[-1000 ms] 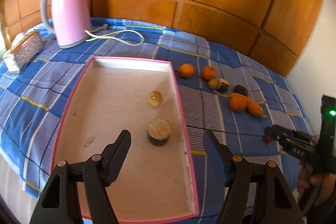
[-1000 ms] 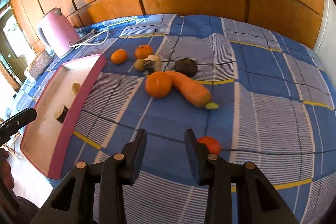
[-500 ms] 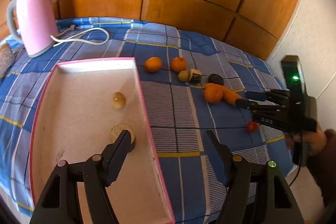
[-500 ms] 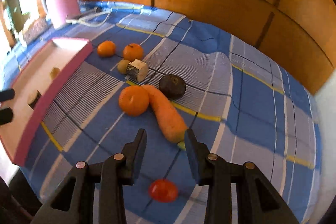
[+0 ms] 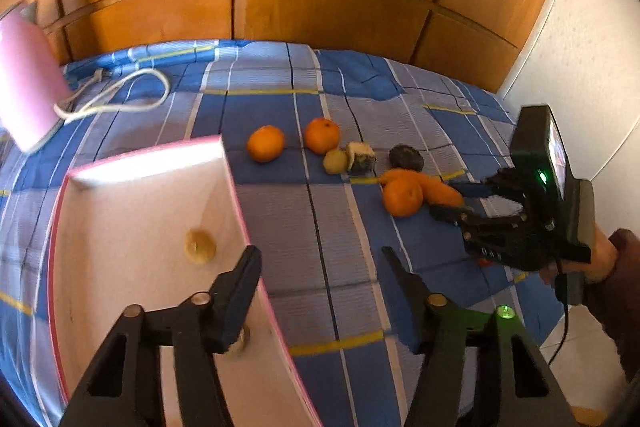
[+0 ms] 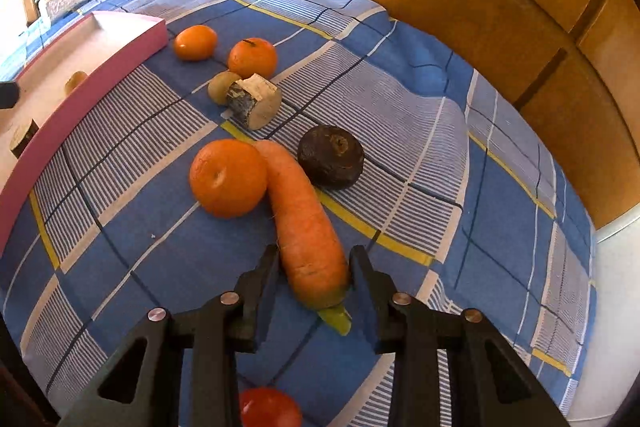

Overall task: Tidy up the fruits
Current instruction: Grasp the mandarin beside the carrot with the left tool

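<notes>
My right gripper (image 6: 314,263) is closing, and its pads touch both sides of the thick end of the carrot (image 6: 304,219), which lies on the blue checked cloth. An orange (image 6: 228,178) rests against the carrot, with a dark round fruit (image 6: 331,157) just beyond. Two more oranges (image 6: 195,43) (image 6: 253,58), a small green-brown fruit (image 6: 220,87) and a cut chunk (image 6: 254,101) lie nearer the pink tray (image 6: 132,39). My left gripper (image 5: 320,255) is closing with nothing between its fingers, above the tray's right rim (image 5: 240,211). The tray holds a yellowish piece (image 5: 200,247).
A red tomato (image 6: 270,407) lies on the cloth under my right gripper's body. A pink kettle (image 5: 24,95) with a white cord (image 5: 120,95) stands at the far left. Wooden panels close off the back. The cloth ends at the right, where a hand (image 5: 600,259) holds the right gripper.
My right gripper has moved forward past the tomato and now brackets the carrot's thick end. The left gripper has swung right from over the tray, and its fingers have drawn closer together.
</notes>
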{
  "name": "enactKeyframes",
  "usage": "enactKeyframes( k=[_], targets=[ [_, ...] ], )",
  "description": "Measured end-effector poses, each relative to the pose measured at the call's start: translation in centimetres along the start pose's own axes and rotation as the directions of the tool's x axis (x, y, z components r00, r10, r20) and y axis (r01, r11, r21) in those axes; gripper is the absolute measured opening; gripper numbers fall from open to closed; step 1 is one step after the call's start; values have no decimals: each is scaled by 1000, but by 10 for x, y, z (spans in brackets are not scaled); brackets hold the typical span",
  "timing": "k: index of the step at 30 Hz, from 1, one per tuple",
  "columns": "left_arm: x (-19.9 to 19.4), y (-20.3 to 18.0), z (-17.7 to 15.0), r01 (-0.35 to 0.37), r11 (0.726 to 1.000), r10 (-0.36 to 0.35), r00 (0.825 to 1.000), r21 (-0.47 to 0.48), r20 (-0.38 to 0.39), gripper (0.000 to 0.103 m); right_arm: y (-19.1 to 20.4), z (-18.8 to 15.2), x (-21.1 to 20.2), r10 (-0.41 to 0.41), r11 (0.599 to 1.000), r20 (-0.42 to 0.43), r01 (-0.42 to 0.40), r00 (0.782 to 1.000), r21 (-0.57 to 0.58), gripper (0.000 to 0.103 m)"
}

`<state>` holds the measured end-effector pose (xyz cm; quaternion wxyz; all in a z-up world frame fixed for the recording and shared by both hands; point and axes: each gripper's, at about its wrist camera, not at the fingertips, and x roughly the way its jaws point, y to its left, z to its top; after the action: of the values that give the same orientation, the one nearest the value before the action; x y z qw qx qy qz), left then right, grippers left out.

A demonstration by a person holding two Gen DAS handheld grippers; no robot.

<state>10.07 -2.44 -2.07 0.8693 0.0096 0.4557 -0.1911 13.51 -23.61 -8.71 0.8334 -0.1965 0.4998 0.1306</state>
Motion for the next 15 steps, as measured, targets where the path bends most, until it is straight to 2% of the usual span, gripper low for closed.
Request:
enactKeyframes(
  k=[10,15],
  targets=[
    [42,13,60,-51,996,54,998,68,-43,55,-8,-1,3,70,997,-5,-70,998,11,35],
    [75,15,83,-95,981,109,991,171,-77,55,-8,-2,2,79,997,-4,-79,997,8,35]
  ],
)
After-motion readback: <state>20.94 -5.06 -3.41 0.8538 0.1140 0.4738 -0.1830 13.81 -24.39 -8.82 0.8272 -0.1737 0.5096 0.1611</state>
